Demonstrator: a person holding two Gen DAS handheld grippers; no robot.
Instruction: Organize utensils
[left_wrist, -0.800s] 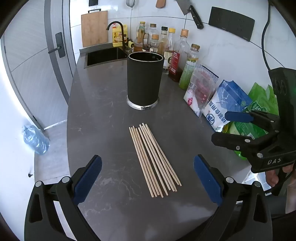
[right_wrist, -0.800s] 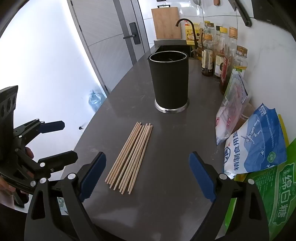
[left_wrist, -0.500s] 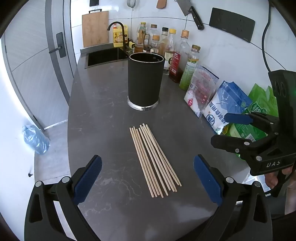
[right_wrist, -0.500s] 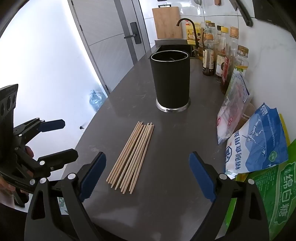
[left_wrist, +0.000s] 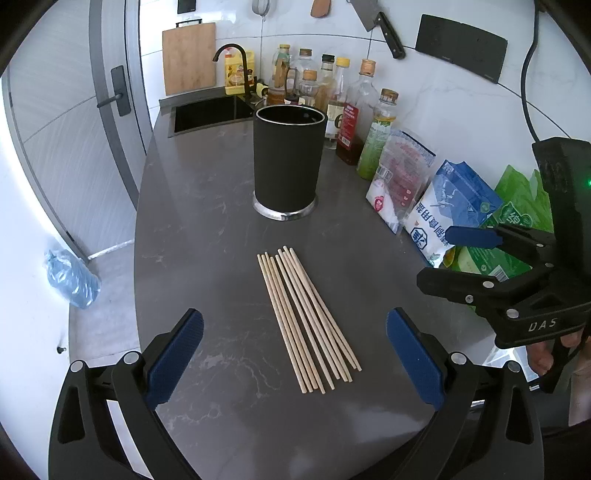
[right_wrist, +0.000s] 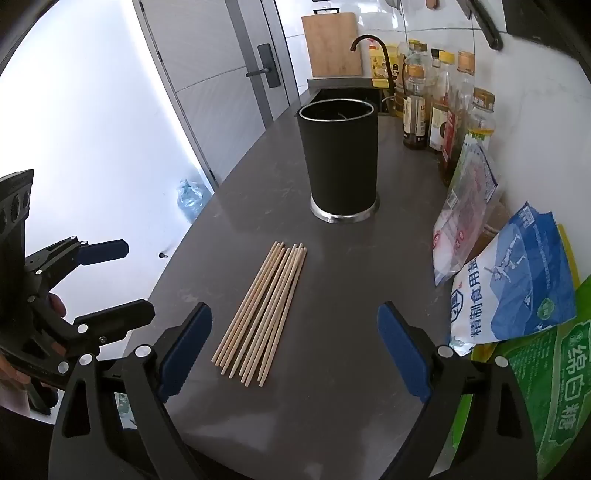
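Observation:
Several wooden chopsticks (left_wrist: 308, 317) lie side by side on the dark grey counter (left_wrist: 207, 236), also seen in the right wrist view (right_wrist: 262, 310). A black cylindrical utensil holder (left_wrist: 288, 166) with a steel base stands upright behind them, and shows in the right wrist view (right_wrist: 341, 166). My left gripper (left_wrist: 295, 354) is open and empty, hovering just in front of the chopsticks. My right gripper (right_wrist: 295, 347) is open and empty, also just before them. Each gripper shows in the other's view: the right one (left_wrist: 461, 258) at the right, the left one (right_wrist: 110, 280) at the left.
Bottles of oil and sauce (left_wrist: 347, 110) line the back wall. Bags of salt (left_wrist: 450, 214), sugar (right_wrist: 546, 387) and a clear packet (left_wrist: 402, 173) crowd the counter's right side. A sink (left_wrist: 210, 112) with black tap lies behind the holder. The counter edge curves at the left.
Both grippers have eased slightly forward toward the chopsticks and stay open. The chopsticks and holder have not moved.

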